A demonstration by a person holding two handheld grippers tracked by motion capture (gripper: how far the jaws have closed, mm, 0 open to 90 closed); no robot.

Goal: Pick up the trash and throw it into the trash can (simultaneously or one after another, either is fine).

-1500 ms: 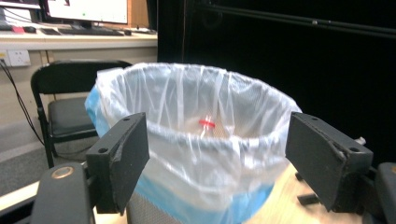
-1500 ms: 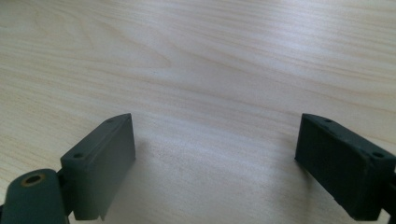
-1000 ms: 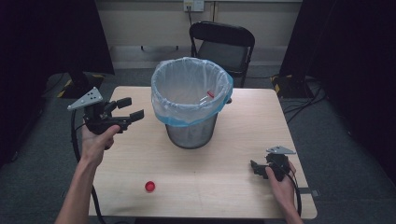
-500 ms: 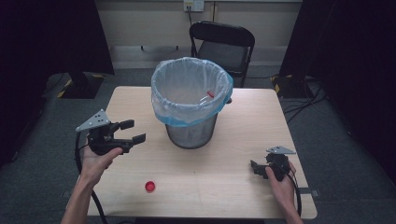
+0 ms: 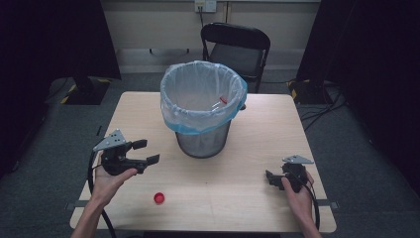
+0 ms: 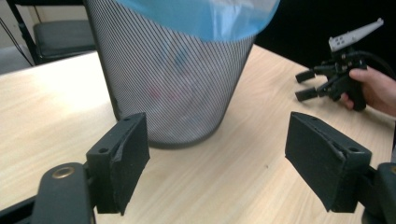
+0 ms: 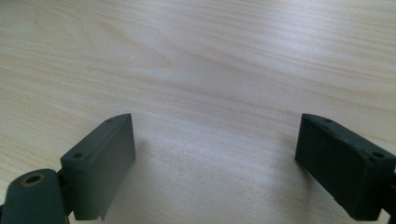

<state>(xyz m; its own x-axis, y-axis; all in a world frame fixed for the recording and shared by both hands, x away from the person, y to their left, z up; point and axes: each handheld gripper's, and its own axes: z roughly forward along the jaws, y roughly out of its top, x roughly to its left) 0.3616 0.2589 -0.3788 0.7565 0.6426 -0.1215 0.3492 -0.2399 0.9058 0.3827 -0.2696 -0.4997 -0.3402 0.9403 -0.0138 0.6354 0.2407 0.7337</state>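
Half the bin's (image 6: 173, 79) contents blur behind mesh & liner (image 5: 198, 101).

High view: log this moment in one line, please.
left gripper: open, empty | right gripper: open, on table | red cap: loose | bin: upright

Black chair (image 5: 236, 48) against pale wall (image 5: 148, 25), grey carpet floor (image 5: 44, 148).

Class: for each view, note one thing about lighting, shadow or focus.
High view: table brightly lit, surroundings dark. Left gripper view: mesh bin shows wavy moiré, near jaws soft. Right gripper view: soft shadow on the wood between the open jaws, glare at upper right.
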